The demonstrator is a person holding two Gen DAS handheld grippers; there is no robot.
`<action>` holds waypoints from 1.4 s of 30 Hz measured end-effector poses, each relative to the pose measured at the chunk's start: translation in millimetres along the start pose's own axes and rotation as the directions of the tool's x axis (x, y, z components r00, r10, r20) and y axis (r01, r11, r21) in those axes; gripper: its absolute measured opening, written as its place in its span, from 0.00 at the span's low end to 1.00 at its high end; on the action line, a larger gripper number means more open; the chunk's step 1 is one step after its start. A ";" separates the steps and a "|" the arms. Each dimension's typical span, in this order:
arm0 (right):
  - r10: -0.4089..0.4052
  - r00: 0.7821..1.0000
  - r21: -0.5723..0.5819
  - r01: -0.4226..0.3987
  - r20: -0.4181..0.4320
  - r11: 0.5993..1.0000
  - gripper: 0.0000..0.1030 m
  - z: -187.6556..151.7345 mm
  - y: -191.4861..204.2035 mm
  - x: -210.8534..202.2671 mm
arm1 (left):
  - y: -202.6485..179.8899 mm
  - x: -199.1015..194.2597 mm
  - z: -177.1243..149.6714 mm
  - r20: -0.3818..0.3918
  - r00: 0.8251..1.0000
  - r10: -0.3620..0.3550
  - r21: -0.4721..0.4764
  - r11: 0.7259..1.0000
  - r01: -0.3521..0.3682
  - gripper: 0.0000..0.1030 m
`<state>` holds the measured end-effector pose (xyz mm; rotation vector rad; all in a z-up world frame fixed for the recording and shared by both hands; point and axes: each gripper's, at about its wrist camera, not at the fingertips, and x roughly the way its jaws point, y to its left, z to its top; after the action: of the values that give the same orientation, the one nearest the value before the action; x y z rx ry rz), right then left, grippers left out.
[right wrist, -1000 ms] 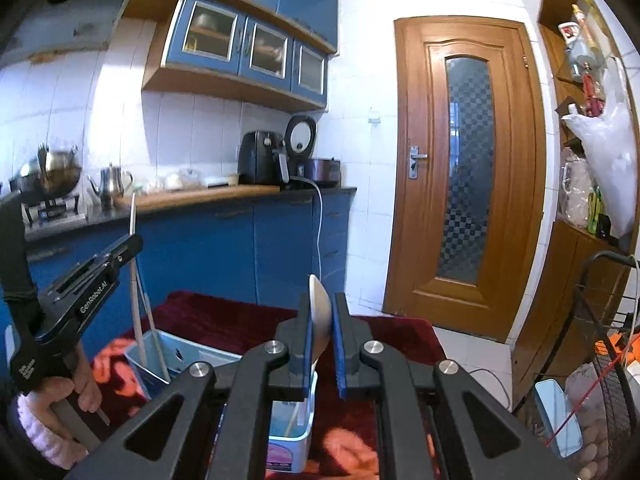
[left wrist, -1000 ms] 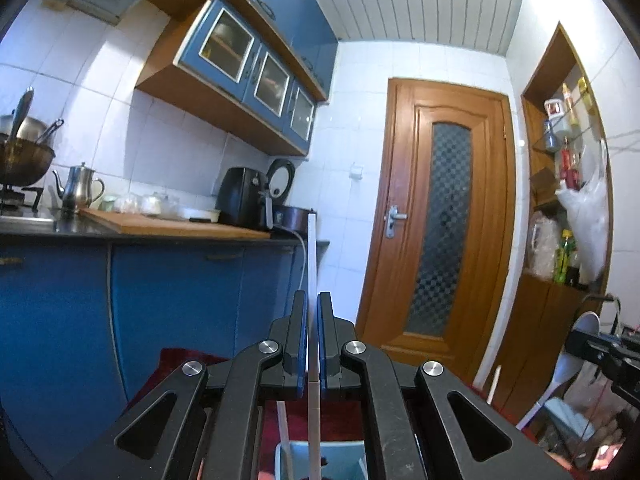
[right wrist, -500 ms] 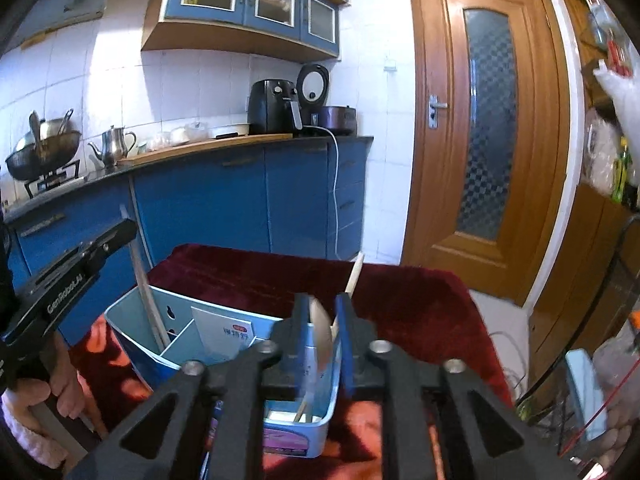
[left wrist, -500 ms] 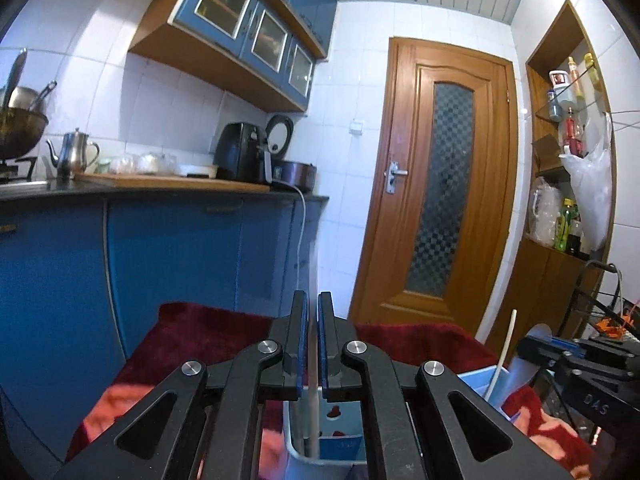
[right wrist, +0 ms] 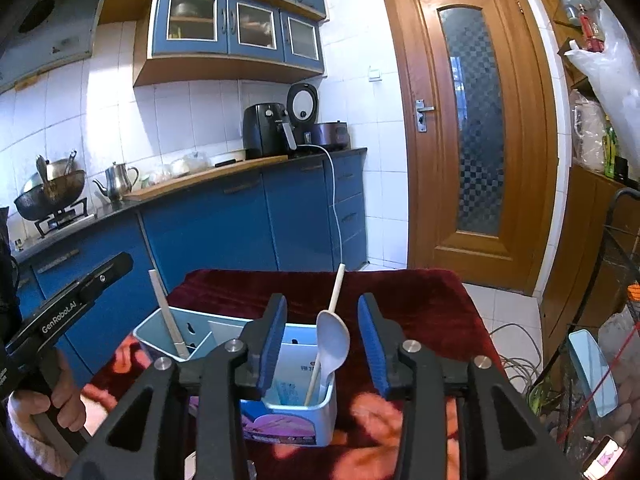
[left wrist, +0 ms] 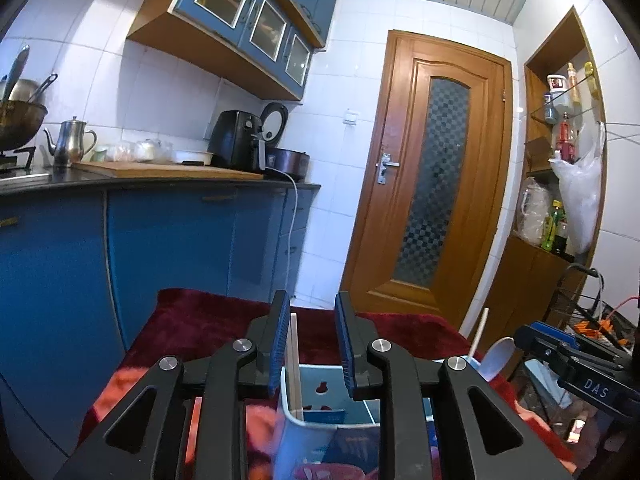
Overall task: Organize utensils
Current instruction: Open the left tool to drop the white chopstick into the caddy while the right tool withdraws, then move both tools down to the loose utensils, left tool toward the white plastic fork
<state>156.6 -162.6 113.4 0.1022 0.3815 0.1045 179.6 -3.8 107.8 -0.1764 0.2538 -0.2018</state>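
Utensils are shown standing in a pale-blue divided holder (right wrist: pixel 318 406) on a dark-red cloth (right wrist: pixel 420 300) over a table. Holder base and lower utensil ends are hidden by its walls and by gripper linkages; its printed label is too blurred to be read. In left-wrist view only the holder's near rim (left wrist: pixel 320 420) is seen, rest cut off at frame bottom.

Count, right-wrist view: 1 white spoon (right wrist: pixel 332 342), bowl up, leaned in near compartment; 1 thin pale stick (right wrist: pixel 334 300) beside it in same compartment; 1 flat pale stick (right wrist: pixel 170 320) upright in far-left compartment. At least 3 compartments are made out; exact no. cannot be told.

Right gripper (right wrist: pixel 322 330): jaws have just been opening, now stand moderately apart, spoon seen between them but untouched by the blue pads. Left gripper (left wrist: pixel 312 344): jaws have just been opening, now narrowly apart; flat stick (left wrist: pixel 295 364) lies close beside left pad, contact cannot be told. Left gripper's side is also seen in right view (right wrist: pixel 76 304), held by a hand (right wrist: pixel 48 404) w/ pink cuff.

Room: kitchen w/ blue base cabinets (right wrist: pixel 240 224), white wall tiles, 1 wooden door (right wrist: pixel 476 120) w/ patterned glass, 1 kettle (right wrist: pixel 118 180), 1 wok (right wrist: pixel 50 194) on stove, 1 black air fryer (right wrist: pixel 266 130).
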 end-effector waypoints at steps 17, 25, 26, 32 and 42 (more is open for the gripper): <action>0.048 0.998 0.046 -0.046 -0.037 0.998 0.44 -21.0 13.5 -53.4 | 1.7 -60.9 -2.8 -0.101 0.995 0.025 0.004 1.000 -0.025 0.23; 0.068 0.993 0.058 -0.063 -0.096 0.996 0.44 -42.1 17.7 -62.6 | 7.3 -75.8 -20.9 -0.186 0.981 0.060 0.007 0.998 -0.060 0.23; 0.070 0.992 0.059 -0.064 -0.104 0.996 0.44 -45.6 18.3 -63.8 | 8.1 -76.7 -23.9 -0.203 0.977 0.061 0.003 0.998 -0.062 0.23; 0.076 0.985 0.073 -0.066 -0.152 0.995 0.44 -62.7 16.8 -64.8 | 9.3 -78.2 -42.4 -0.291 0.955 0.057 0.007 0.998 -0.057 0.23; 0.086 0.970 0.106 -0.063 -0.227 0.992 0.45 -87.9 11.0 -59.8 | 8.7 -71.2 -70.5 -0.402 0.914 0.054 0.007 0.998 -0.056 0.23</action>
<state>67.5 -151.9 55.5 0.2026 0.6166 0.1725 94.9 9.8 55.4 -0.1308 0.6698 -0.1798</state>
